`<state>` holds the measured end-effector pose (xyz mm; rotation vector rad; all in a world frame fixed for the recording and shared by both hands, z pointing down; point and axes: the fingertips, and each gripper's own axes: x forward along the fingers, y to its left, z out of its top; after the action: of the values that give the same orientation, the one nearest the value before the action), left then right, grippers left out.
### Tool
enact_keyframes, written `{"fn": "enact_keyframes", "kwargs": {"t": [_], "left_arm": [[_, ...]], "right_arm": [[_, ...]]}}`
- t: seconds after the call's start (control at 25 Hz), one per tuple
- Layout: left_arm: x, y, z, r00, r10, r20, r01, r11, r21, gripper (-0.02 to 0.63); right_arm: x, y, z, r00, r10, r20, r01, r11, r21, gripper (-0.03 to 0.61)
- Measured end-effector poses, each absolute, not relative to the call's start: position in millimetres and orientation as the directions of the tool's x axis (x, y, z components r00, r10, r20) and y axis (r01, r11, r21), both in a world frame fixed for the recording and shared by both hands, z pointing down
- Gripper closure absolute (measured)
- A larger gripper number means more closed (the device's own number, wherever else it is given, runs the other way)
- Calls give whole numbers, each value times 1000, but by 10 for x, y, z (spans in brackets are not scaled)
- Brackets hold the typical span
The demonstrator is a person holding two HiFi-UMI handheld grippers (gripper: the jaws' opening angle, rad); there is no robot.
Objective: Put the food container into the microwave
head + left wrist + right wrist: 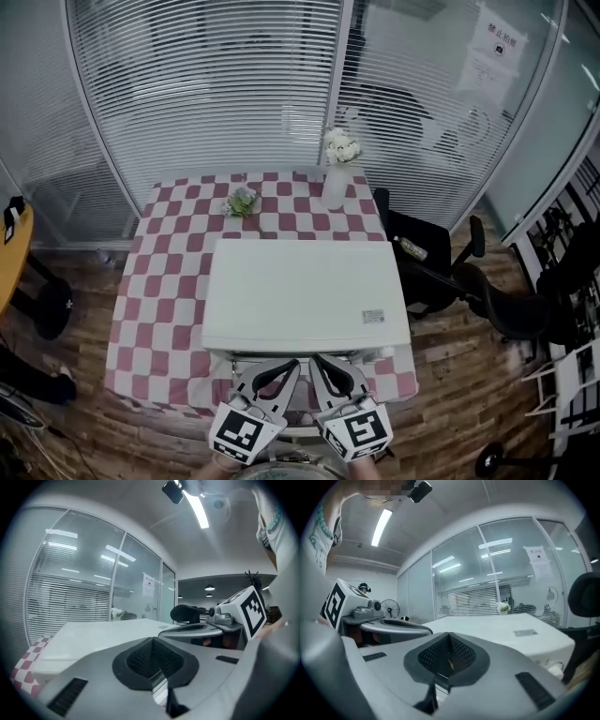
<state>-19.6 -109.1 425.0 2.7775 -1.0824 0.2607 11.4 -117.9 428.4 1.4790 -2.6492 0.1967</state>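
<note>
The white microwave (pixel 305 291) shows its flat top from above, standing on the red-and-white checked table (pixel 159 281); its front faces me and is hidden below the top. No food container shows in any view. My left gripper (pixel 284 369) and right gripper (pixel 323 364) hang side by side at the microwave's front edge, jaws pointing toward it. In the left gripper view the left gripper (pixel 152 656) has its pads together with nothing between them, above the microwave top (pixel 93 637). The right gripper (pixel 449 653) looks the same, beside the microwave top (pixel 501 627).
A vase of white flowers (pixel 337 169) and a small potted plant (pixel 243 201) stand behind the microwave. A black office chair (pixel 441 272) is right of the table. Glass walls with blinds close off the back. The floor is wood.
</note>
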Motion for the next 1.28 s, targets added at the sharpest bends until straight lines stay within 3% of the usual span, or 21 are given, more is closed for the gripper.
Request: {"fn": "enact_keyframes", "kwargs": {"t": [0.6,1.28], "left_arm": [[-350,-1093,3734,676,-731,93,-736,-677,23,601],[-374,-1117,3813,660,-741,127,-747,-665,4,601]], "right_arm": [[-125,-1143,3692,-593,-804,49,-805,592,-24,586],[-177,-1151,3776,-602,-794,87,-798,603,-18,586]]}}
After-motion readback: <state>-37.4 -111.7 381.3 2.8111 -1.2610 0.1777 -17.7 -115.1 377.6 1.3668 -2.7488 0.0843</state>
